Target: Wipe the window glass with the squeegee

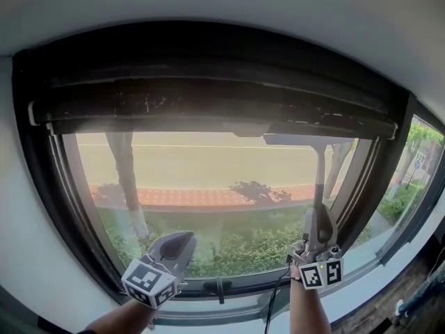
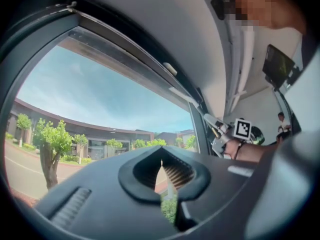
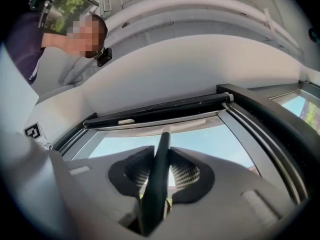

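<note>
Held left gripper [image 1: 181, 240] low before the window glass [image 1: 208, 179], fingers pressed almost together, nothing between them. Pinched squeegee [image 1: 319, 176] by its dark handle in right gripper [image 1: 318, 220], low at right. Had handle standing upright against the glass, blade touching the pane high up, just under the dark top frame [image 1: 208, 99].

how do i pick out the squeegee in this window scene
Find the wide dark-framed window glass and look to its right side. A thin dark pole rises from the right tongs to a flat crossbar near the pane's top: the squeegee. The left tongs, by contrast, hold nothing.
</note>
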The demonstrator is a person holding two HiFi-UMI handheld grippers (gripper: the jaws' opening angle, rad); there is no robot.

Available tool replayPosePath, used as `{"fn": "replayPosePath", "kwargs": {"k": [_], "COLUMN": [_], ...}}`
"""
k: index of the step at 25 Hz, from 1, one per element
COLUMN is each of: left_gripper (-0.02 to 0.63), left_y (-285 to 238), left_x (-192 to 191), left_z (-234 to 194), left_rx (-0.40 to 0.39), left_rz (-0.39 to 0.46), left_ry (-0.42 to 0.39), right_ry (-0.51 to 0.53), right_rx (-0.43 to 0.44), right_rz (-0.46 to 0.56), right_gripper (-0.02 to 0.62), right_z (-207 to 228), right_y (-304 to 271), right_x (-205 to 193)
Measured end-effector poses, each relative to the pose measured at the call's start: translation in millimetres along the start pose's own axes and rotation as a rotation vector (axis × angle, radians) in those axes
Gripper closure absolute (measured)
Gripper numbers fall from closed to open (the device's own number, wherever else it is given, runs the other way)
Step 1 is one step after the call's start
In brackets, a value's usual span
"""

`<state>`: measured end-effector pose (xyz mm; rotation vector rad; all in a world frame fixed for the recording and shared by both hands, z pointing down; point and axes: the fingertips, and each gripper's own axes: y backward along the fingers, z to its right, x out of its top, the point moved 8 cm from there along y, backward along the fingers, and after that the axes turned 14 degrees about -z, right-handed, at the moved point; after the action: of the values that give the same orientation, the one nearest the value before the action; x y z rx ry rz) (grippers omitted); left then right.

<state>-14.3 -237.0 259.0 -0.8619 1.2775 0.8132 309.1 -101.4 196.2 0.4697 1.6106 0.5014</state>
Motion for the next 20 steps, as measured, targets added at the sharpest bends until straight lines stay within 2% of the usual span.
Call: {"fn": "replayPosePath", "kwargs": {"k": [8,20], "left_gripper": [0.612,0.612], "left_y": [7.0,-8.6], "left_x": [14.8,17.4], "left_z": [-24.3,-30.4], "left_rx": [0.033,-0.008], "left_rz": [0.051,0.006], "left_ry": [-0.032,-0.006], "right_ry": [-0.008,-0.064], "right_rx": [-0.004,-0.001], "right_rz": [0.059,0.029], "right_gripper": [0.494,0.493], "right_z": [-1.8,-0.3], "right_y": [-36.9,-40.7], "right_x": [-1.0,0.1]}}
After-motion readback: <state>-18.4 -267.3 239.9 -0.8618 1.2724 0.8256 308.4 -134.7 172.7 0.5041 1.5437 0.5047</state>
